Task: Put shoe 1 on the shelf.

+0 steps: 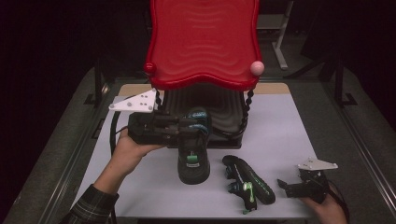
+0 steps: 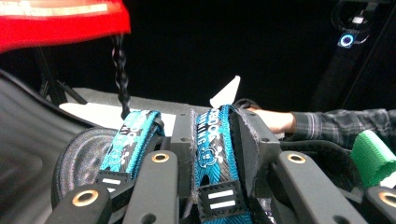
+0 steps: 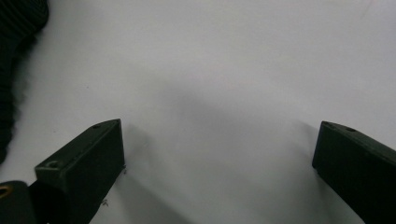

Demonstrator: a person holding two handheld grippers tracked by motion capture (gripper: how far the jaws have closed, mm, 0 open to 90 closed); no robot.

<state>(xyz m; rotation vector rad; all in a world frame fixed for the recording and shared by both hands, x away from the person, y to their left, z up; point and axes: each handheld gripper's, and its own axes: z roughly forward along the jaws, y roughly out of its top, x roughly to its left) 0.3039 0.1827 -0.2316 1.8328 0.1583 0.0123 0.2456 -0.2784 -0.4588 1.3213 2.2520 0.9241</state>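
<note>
The room around my station is dark, and the pale grey table (image 1: pixel 289 140) is the one lit surface in the high view. Biggest thing on it is the red rack (image 1: pixel 203 42), a wavy red top shelf carried on twisted black posts above a black ribbed lower shelf (image 1: pixel 219 109) at the far middle of the table.

Next down in size are the shoes. The upright shoe (image 1: pixel 192 161) stands just in front of that lower shelf, black with a green tab on its tongue and blue straps at its heel end. The second shoe (image 1: pixel 247 182) lies on its side to the right of it, near the table's front edge and apart from the first.

My left gripper (image 1: pixel 198 127) comes in from the left at the upright shoe's heel end. In the left gripper view its jaws are pressed onto the blue patterned strap (image 2: pixel 215 154) (a second blue strap sits just left of that), so it is pinching the shoe there.

My right gripper (image 1: pixel 286 185) rests low at the front right, just right of the lying shoe and not touching it. In the right gripper view its jaws stand spread wide over bare tabletop (image 3: pixel 224 70).
</note>
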